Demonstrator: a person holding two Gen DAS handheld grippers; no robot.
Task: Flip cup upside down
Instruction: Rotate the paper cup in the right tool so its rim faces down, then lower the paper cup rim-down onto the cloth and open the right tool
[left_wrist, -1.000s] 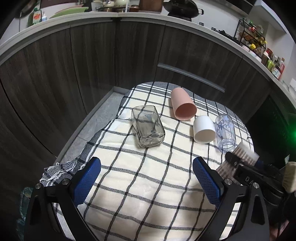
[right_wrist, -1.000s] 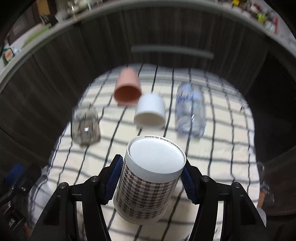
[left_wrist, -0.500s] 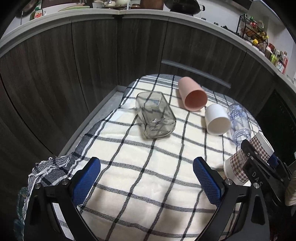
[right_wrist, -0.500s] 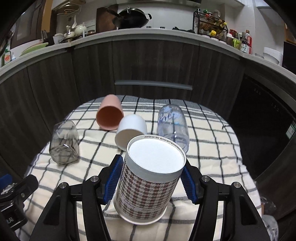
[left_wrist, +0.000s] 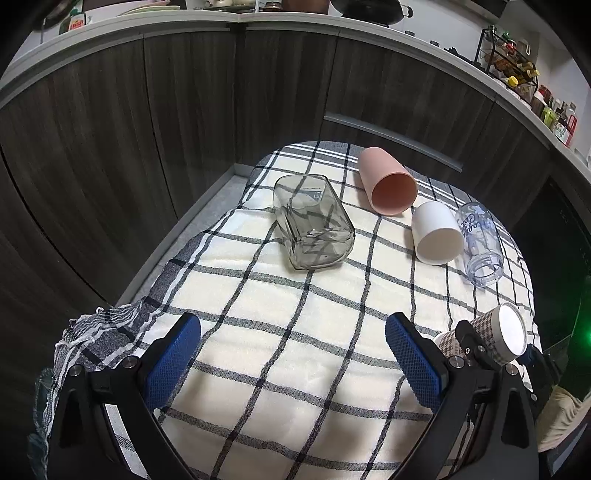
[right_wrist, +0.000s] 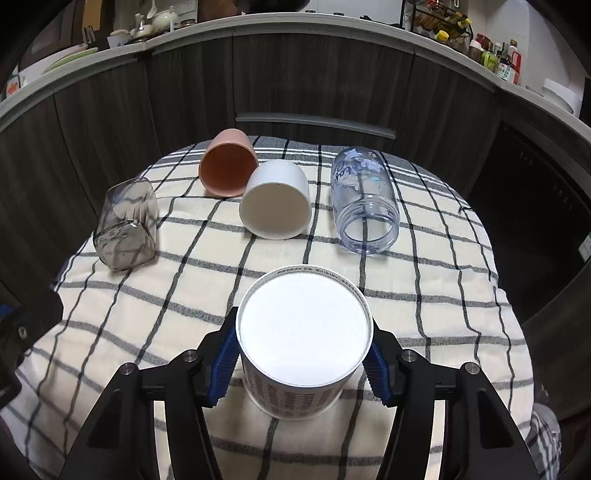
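Note:
My right gripper (right_wrist: 301, 363) is shut on a houndstooth paper cup (right_wrist: 303, 332), held upside down with its white base up and its rim at or just above the checked cloth (right_wrist: 424, 295). The cup also shows in the left wrist view (left_wrist: 495, 334) at the right edge, held by the right gripper (left_wrist: 480, 350). My left gripper (left_wrist: 291, 350) is open and empty above the near part of the cloth (left_wrist: 258, 314).
Lying on their sides on the cloth: a square glass jar (left_wrist: 314, 221) (right_wrist: 125, 221), a pink cup (left_wrist: 388, 184) (right_wrist: 227, 166), a white cup (left_wrist: 436, 232) (right_wrist: 275, 201) and a clear plastic cup (left_wrist: 480, 243) (right_wrist: 364, 206). Dark cabinets (right_wrist: 295, 81) curve behind.
The right gripper lowered the upturned paper cup toward the cloth. The left gripper drew back, so the lying cups look farther off.

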